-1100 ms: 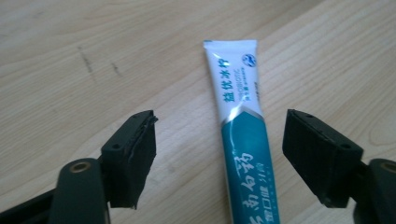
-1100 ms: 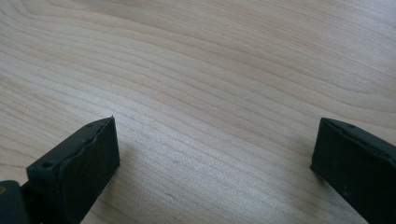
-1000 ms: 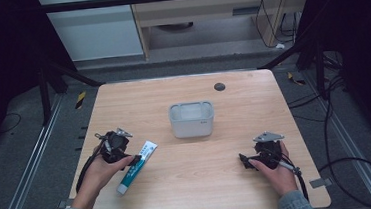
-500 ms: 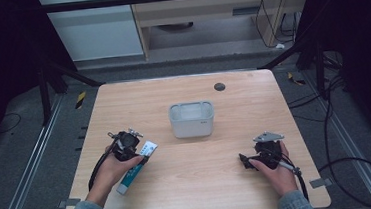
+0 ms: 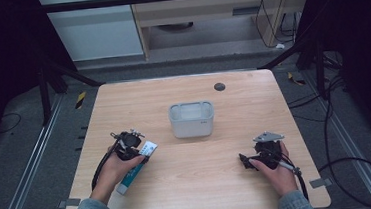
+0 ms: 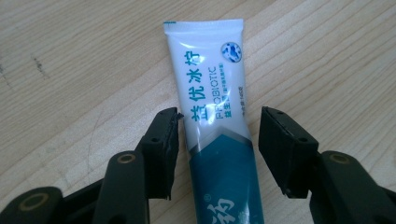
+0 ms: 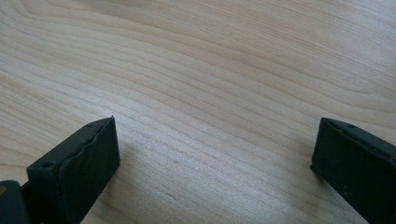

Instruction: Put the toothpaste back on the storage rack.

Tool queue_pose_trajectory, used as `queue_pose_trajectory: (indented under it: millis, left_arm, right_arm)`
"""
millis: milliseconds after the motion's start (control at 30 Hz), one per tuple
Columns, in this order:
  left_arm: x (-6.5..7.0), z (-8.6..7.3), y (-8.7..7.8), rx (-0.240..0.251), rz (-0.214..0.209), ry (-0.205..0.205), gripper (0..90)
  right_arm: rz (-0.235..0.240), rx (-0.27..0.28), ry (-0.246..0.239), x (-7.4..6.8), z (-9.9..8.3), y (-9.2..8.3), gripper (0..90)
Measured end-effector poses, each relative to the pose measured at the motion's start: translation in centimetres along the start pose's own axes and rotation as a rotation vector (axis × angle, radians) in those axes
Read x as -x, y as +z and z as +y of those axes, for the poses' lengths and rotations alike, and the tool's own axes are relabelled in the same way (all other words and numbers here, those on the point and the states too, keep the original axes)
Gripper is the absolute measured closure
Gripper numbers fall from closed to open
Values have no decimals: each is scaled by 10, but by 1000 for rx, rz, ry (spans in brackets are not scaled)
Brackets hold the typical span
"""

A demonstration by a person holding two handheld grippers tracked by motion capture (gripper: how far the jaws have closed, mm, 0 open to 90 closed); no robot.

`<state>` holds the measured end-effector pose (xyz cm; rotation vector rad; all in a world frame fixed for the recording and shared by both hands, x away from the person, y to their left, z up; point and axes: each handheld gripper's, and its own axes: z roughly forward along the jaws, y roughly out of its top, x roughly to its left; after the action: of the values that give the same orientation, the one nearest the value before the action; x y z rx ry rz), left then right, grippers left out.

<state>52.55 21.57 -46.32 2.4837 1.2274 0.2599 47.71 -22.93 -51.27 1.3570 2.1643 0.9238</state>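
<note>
A white and teal toothpaste tube [image 5: 134,169] lies flat on the wooden table [image 5: 230,191] at the front left, its crimped end pointing away from the person. My left gripper [image 5: 140,151] is lowered over it. In the left gripper view the tube [image 6: 212,93] runs up between the two black jaws. My left gripper [image 6: 220,114] has just been closing, with a narrow gap still showing on each side of the tube. At the front right my right gripper [image 5: 244,161] rests low over bare wood. Its jaws [image 7: 215,123] stand wide apart with nothing between them.
A pale grey rectangular container [image 5: 191,119] stands at the table's middle, beyond both hands. A small dark round spot [image 5: 219,87] sits near the far edge. Cables trail from both grippers toward the front edge. Dark floor and metal rails surround the table.
My left gripper has moved right and down onto the toothpaste tube, and its jaws have narrowed around it. The tube lies as before. My right hand has stayed still.
</note>
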Motion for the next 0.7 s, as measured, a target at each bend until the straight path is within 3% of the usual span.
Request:
queue_pose_trajectory:
  millis: [400,700]
  left_arm:
    - [-2,-1,6,-19,-10,-12,535]
    - [3,1,5,-33,21,18,610]
  right_arm:
    - [0,0,0,0,0,0,11]
    - [0,0,0,0,0,0,11]
